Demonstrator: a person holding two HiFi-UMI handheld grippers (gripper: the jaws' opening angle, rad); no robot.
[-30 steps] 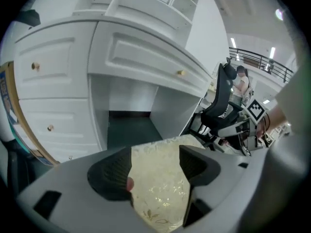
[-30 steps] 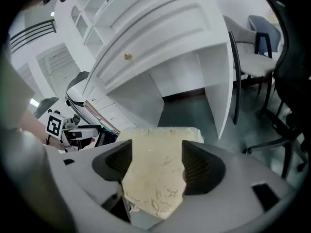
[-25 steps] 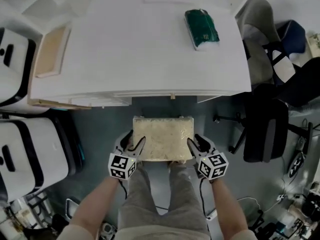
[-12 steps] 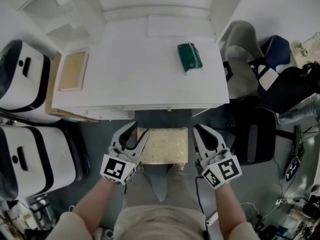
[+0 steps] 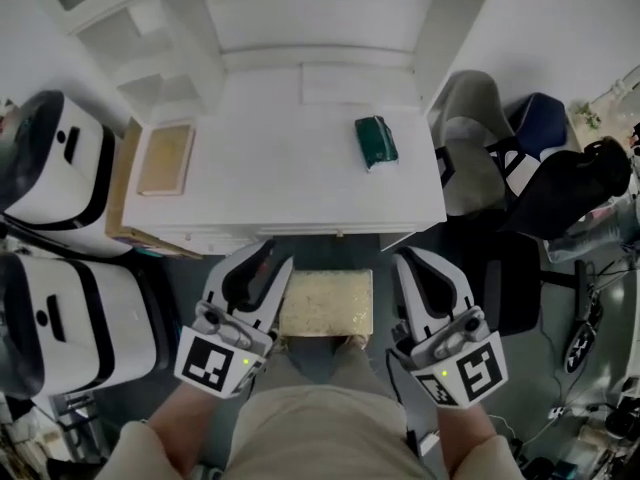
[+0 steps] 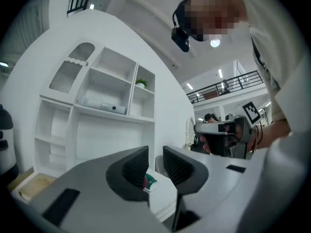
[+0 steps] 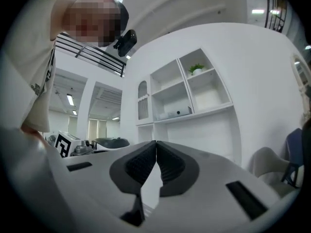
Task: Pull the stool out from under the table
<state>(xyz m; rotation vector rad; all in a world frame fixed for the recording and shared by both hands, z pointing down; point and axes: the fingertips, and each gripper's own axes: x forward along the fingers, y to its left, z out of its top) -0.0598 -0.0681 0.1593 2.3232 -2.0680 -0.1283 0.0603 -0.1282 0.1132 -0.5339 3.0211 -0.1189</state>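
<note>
The stool [image 5: 326, 303], with a beige cushioned top, stands on the floor just in front of the white table [image 5: 300, 183], above the person's knees. Both grippers are raised clear of it, one to each side, and touch nothing. My left gripper [image 5: 268, 260] [image 6: 155, 165] has its jaws closing, with a narrow gap left and nothing between them. My right gripper [image 5: 412, 261] [image 7: 156, 155] is shut and empty, its ribbed pads meeting.
A green pouch [image 5: 375, 140] [image 6: 149, 181] and a wooden board [image 5: 166, 158] lie on the table. White shelves [image 5: 150, 48] stand behind it. Two white cases [image 5: 70, 318] are on the left; chairs [image 5: 480, 158] and a black bag [image 5: 570, 183] crowd the right.
Both grippers came off the stool's sides and rose toward the head camera while their jaws narrowed. The view pulled back, so the table and shelves show more fully.
</note>
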